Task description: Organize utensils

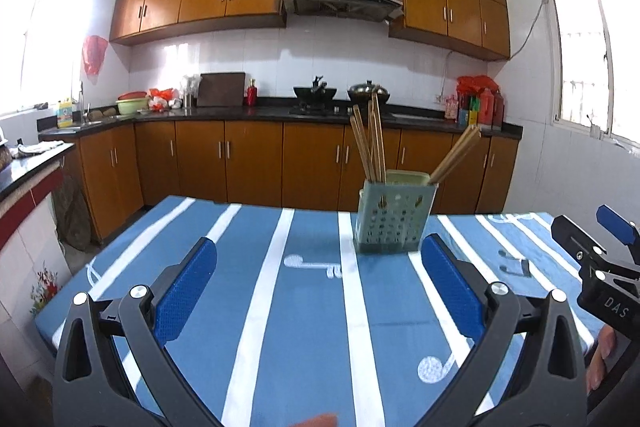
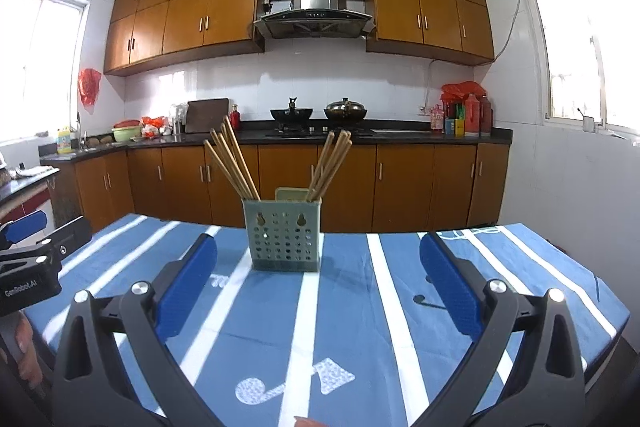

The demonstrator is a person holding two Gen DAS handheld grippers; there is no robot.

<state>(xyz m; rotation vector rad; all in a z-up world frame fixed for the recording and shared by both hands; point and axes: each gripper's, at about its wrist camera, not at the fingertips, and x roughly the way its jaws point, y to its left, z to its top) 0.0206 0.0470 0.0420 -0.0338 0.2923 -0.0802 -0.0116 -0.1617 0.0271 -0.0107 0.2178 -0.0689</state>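
Left tongs [image 1: 318, 283]: spread wide, blue pads well apart, gripping nothing, held above the counter.
Right tongs [image 2: 318, 281]: likewise wide open and empty, aimed at the holder.
Holder [image 2: 283, 235]: grey-green perforated caddy, upright on the blue striped cloth of the counter [image 2: 400, 327], towards its far edge.
Chopsticks, left bunch [image 2: 234, 167]: standing in the holder's left compartment, leaning left.
Chopsticks, right bunch [image 2: 330, 165]: in the right compartment, leaning right (a pale flat piece shows between the bunches; what it is I cannot tell).
Loose utensils: none visible on the cloth in either view.
Step in hand: judged near the end, or a pause between placements, since both tongs are free and every chopstick seen is already in the holder.
Next move: if any piece remains out of view, it calls for closing on it mid-shaft and lowering it tip-first into a compartment without knocking the light holder.
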